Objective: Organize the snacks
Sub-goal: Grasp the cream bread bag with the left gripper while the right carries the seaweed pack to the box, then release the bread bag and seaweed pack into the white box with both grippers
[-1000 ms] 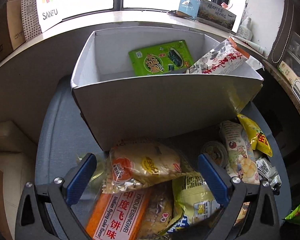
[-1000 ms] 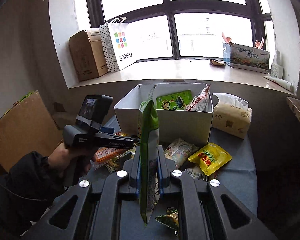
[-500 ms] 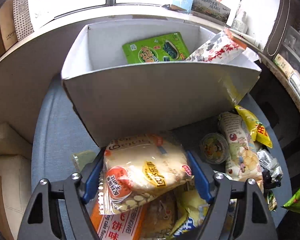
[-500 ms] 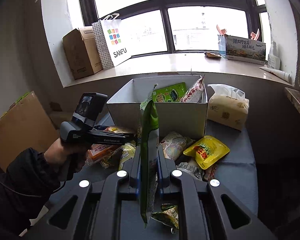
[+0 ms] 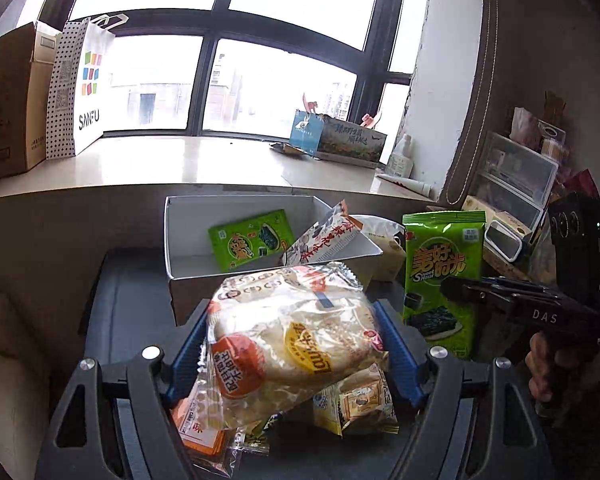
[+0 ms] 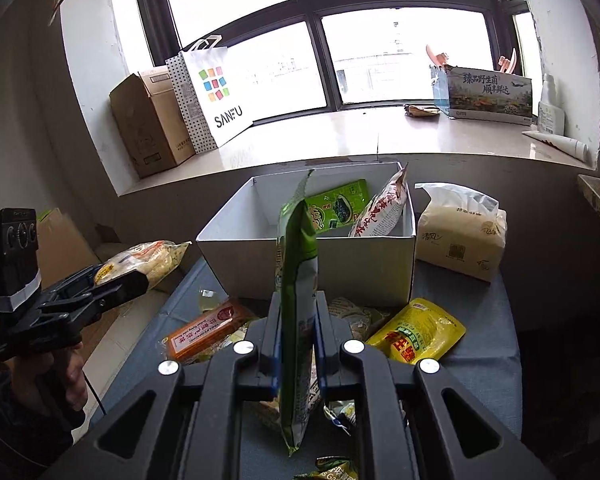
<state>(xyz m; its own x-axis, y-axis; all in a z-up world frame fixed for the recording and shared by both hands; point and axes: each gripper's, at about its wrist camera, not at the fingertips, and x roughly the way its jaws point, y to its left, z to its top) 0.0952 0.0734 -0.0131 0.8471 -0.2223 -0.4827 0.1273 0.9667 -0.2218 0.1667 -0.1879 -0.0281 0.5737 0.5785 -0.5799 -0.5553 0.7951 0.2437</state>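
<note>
White cardboard box point(image 6: 312, 256), far centre: two packets inside. Left gripper point(image 5: 296, 344) clamps clear-wrapped bread packet point(image 5: 292, 344); right gripper point(image 6: 298, 336) pinches green seaweed pouch point(image 6: 298, 280). Perhaps six snacks remain loose on the near blue table point(image 6: 480, 344).

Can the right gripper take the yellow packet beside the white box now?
Probably not: the right gripper is shut on a green seaweed packet. The yellow packet itself lies uncovered.

One white box point(image 6: 328, 264), two green seaweed packs point(image 5: 444, 280)
</note>
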